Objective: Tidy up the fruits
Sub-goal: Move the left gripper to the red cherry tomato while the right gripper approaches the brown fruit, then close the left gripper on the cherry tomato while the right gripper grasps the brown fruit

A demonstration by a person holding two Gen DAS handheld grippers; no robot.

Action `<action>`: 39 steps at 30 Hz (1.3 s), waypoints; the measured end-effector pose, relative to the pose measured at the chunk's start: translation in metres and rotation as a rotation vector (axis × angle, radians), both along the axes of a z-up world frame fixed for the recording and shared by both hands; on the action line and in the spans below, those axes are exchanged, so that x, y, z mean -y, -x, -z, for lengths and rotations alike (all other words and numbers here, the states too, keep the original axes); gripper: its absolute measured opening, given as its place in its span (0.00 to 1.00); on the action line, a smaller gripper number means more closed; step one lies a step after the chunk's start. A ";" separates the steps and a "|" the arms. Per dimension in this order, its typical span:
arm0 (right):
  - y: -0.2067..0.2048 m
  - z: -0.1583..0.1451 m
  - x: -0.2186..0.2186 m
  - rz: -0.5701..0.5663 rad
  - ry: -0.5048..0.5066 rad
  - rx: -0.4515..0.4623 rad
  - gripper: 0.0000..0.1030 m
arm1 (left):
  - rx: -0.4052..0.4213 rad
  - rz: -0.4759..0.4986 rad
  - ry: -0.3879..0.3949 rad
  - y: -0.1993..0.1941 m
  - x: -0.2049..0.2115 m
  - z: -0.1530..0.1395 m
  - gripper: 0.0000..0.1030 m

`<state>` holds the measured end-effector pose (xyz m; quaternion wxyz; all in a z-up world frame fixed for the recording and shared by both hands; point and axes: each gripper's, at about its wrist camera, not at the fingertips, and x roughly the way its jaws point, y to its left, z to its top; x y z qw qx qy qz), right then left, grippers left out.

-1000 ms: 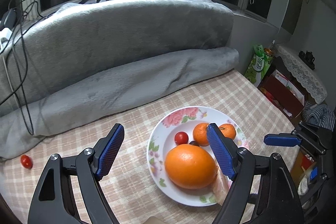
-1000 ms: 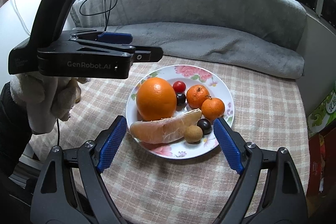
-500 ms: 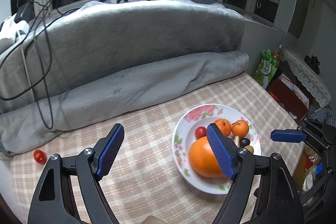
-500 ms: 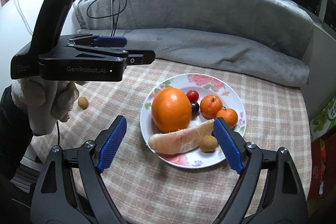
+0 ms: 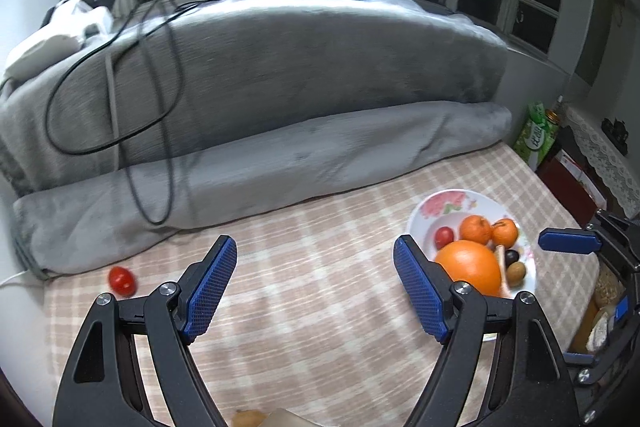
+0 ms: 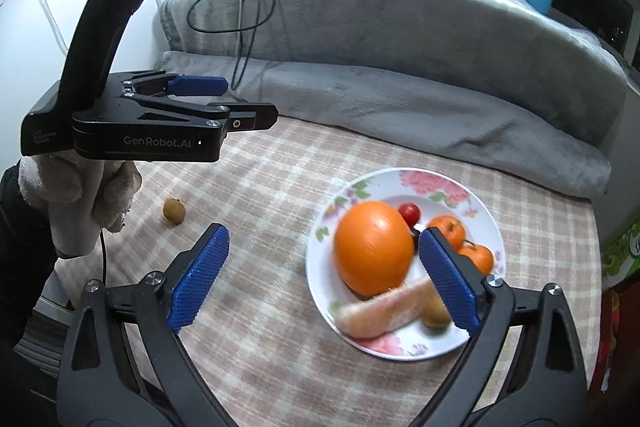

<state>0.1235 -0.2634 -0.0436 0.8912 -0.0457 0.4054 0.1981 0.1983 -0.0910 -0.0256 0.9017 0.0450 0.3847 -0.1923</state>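
Two stray fruits off the plate, one per view. Left wrist view: left claw (image 5: 314, 291) released, pads wide apart over bare checked counter (image 5: 320, 227), nothing between them. Cherry tomato (image 5: 121, 280) lying on the counter well to the near left of that claw, close under the grey blanket (image 5: 280, 155) edge; roundish, slightly egg-shaped, no real long axis to line up with. Plate (image 5: 448, 205) of gathered fruit off to the right, big orange (image 5: 468, 265) partly behind the right pad.

Right wrist view: right claw (image 6: 324, 279) with jaws opening, only counter in the gap; the right pad overlapping the plate (image 6: 400, 347) in the picture, no fruit gripped. Small brown fruit (image 6: 174, 210) alone on the counter, far left of this claw and just beside the gloved hand (image 6: 76, 203) carrying the left claw (image 6: 224, 103).

Likely reading: tomato best reached by the left claw with a swing leftward; brown fruit sitting between both, nearer the left hand.
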 end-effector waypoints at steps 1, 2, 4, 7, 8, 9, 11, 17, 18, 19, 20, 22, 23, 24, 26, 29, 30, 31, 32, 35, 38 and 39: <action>-0.002 0.000 -0.004 -0.005 -0.002 0.000 0.95 | -0.002 -0.011 -0.001 -0.001 -0.006 0.001 0.79; -0.003 0.000 -0.008 -0.012 -0.004 -0.002 0.95 | -0.003 -0.018 0.001 -0.002 -0.011 0.002 0.79; -0.005 -0.001 -0.015 -0.027 -0.005 -0.002 0.95 | -0.010 -0.029 0.008 -0.004 -0.021 0.004 0.79; -0.009 0.000 -0.029 -0.055 -0.009 -0.009 0.95 | -0.013 -0.057 -0.001 -0.007 -0.035 0.008 0.79; -0.010 0.001 -0.033 -0.066 -0.013 -0.014 0.95 | -0.016 -0.067 -0.004 -0.008 -0.041 0.010 0.79; -0.012 0.001 -0.039 -0.078 -0.014 -0.015 0.95 | -0.019 -0.076 -0.005 -0.009 -0.045 0.011 0.79; -0.014 0.001 -0.047 -0.095 -0.013 -0.014 0.95 | -0.030 -0.101 -0.009 -0.013 -0.056 0.015 0.79; -0.023 0.006 -0.073 -0.155 -0.016 -0.024 0.95 | -0.054 -0.170 -0.003 -0.021 -0.091 0.026 0.79; -0.025 0.008 -0.079 -0.169 -0.017 -0.030 0.95 | -0.059 -0.180 -0.002 -0.022 -0.096 0.028 0.79; -0.026 0.009 -0.082 -0.178 -0.018 -0.035 0.95 | -0.066 -0.192 0.002 -0.023 -0.103 0.030 0.79; -0.027 0.012 -0.088 -0.193 -0.019 -0.046 0.95 | -0.070 -0.198 0.005 -0.023 -0.108 0.032 0.79; -0.029 0.016 -0.097 -0.213 -0.020 -0.059 0.95 | -0.079 -0.218 0.005 -0.025 -0.118 0.036 0.79; -0.029 0.017 -0.100 -0.220 -0.021 -0.064 0.95 | -0.083 -0.227 0.006 -0.025 -0.123 0.038 0.79; -0.030 0.019 -0.105 -0.232 -0.023 -0.071 0.95 | -0.087 -0.233 0.009 -0.026 -0.126 0.040 0.79; -0.030 0.023 -0.113 -0.249 -0.024 -0.085 0.95 | -0.099 -0.254 0.020 -0.027 -0.136 0.045 0.78; -0.031 0.030 -0.124 -0.272 -0.028 -0.106 0.95 | -0.113 -0.267 0.033 -0.028 -0.146 0.051 0.78; -0.031 0.033 -0.127 -0.277 -0.029 -0.114 0.95 | -0.117 -0.270 0.036 -0.029 -0.148 0.053 0.78; -0.031 0.035 -0.129 -0.279 -0.030 -0.120 0.95 | -0.120 -0.272 0.040 -0.029 -0.150 0.054 0.78; -0.032 0.037 -0.131 -0.282 -0.036 -0.131 0.95 | -0.123 -0.273 0.046 -0.030 -0.152 0.055 0.78; -0.033 0.043 -0.137 -0.293 -0.052 -0.160 0.94 | -0.131 -0.278 0.061 -0.032 -0.157 0.059 0.78; -0.034 0.048 -0.144 -0.307 -0.056 -0.175 0.89 | -0.133 -0.277 0.065 -0.034 -0.159 0.061 0.73; -0.034 0.049 -0.146 -0.314 -0.055 -0.182 0.87 | -0.136 -0.275 0.065 -0.035 -0.159 0.062 0.70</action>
